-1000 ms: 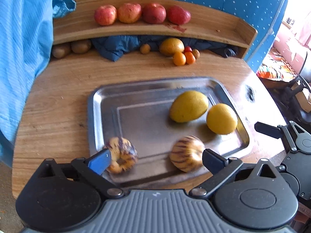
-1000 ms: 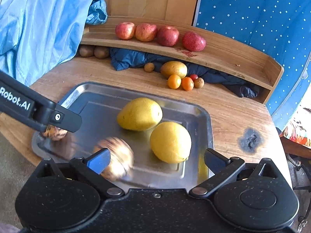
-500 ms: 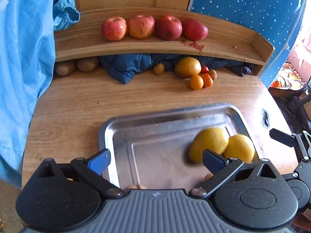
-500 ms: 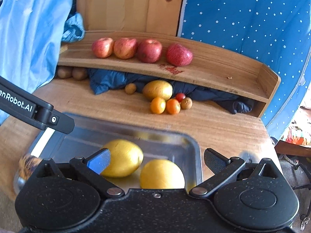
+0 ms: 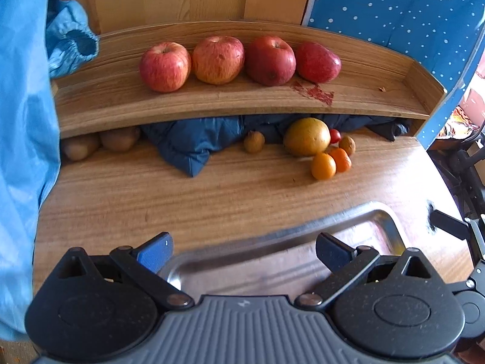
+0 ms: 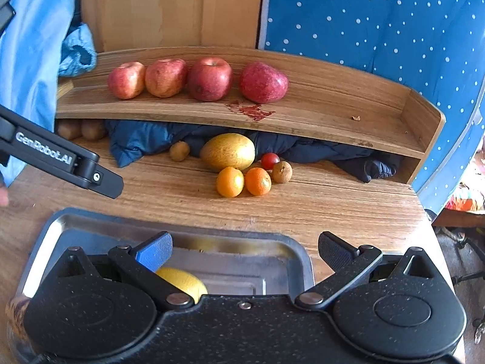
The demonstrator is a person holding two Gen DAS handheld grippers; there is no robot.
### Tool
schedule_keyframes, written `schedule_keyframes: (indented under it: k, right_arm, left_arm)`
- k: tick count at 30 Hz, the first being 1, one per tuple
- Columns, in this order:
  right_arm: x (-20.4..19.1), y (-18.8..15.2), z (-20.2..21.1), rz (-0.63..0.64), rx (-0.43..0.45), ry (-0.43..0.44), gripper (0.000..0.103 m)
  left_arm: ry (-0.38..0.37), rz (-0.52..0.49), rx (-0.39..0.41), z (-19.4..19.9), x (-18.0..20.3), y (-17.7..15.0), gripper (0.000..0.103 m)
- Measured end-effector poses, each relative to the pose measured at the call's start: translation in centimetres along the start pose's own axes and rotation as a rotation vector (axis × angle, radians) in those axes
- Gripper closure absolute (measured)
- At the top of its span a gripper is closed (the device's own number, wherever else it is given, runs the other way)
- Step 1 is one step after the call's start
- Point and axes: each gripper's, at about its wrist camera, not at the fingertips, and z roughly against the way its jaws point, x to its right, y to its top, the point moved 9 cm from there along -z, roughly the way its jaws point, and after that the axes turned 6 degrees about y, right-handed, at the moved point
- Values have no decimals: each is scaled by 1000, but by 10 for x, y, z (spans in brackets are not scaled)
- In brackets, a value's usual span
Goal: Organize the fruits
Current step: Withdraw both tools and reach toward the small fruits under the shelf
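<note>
Grippers first. Left gripper: jaws spread wide, nothing btwn fingers, held over near edge of steel tray. Right gripper: jaws likewise wide apart, empty, also over tray; its tip shows at R edge of left wrist view, and left unit's arm w/ "GenRobot.AI" lettering crosses L side of right wrist view.

Tray contents: yellow fruit in tray, partly hidden behind right gripper's blue finger pad. Striped fruit at tray's near-L corner, mostly cut off by gripper body. Rest of tray interior hidden in both views.

Beyond tray, on wooden table: two small oranges touching side by side, just in front of large yellow-green fruit. Cherry tomato and small brown fruit just R of them; another small brown fruit to L, beside dark blue cloth bunched under shelf. Two brown kiwi-like fruits at far L under shelf.

Shelf: four red apples in a row, first three touching or nearly so; red stain on the wood just in front of the R-most apple. Light blue fabric hangs at L; blue dotted cloth behind at R.
</note>
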Motion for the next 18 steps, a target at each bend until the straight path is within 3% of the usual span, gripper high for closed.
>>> schedule_keyframes:
  k: [9,18]
  right_arm:
    - [-1,14,-31,-33,-51,25,1]
    - [-3,21,-56,-122,-87,72,8]
  left_arm:
    - [-14,-15,-33,-44,-2,27,1]
    - [-45,-56,-34,-77,3,55,1]
